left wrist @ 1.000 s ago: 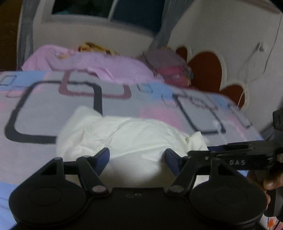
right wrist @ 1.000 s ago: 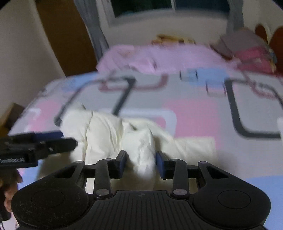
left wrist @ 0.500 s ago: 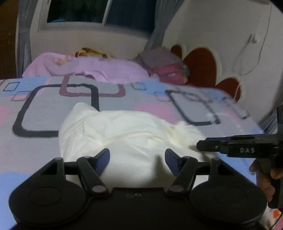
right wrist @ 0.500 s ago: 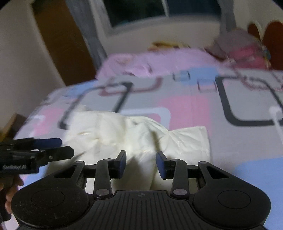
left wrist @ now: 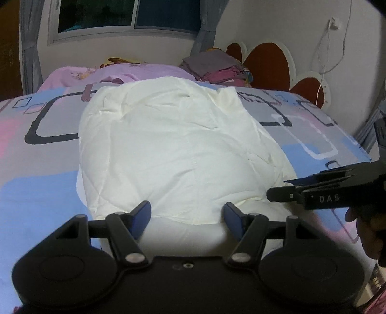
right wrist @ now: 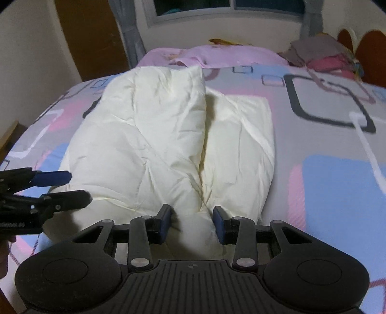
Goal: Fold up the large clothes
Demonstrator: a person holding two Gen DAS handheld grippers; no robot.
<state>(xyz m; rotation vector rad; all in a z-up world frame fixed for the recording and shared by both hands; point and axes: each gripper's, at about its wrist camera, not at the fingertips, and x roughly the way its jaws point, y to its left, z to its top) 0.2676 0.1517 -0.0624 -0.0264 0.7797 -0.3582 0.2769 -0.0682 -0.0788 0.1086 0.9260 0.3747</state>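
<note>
Cream padded garment [left wrist: 173,154] lies centre frame on the patterned bedspread [left wrist: 43,116], long axis running from the grippers toward the window [left wrist: 130,14] at top; which end is collar or hem is not readable. Its near edge is hidden behind both gripper bodies. In the right wrist view the garment [right wrist: 149,135] shows as two puffy lobes side by side with a deep crease between them. Left gripper [left wrist: 187,216]: jaws spread wide, a thick fold of garment between the pads; contact not clear, so grip can't be confirmed. Right gripper [right wrist: 191,221]: jaws narrower, pads pinching a bunched fold of the same garment. Pink cloth [left wrist: 115,74] lies across the far edge of the bed; stacked clothes [left wrist: 214,66] sit upper right, by the dark red headboard [left wrist: 267,64].
</note>
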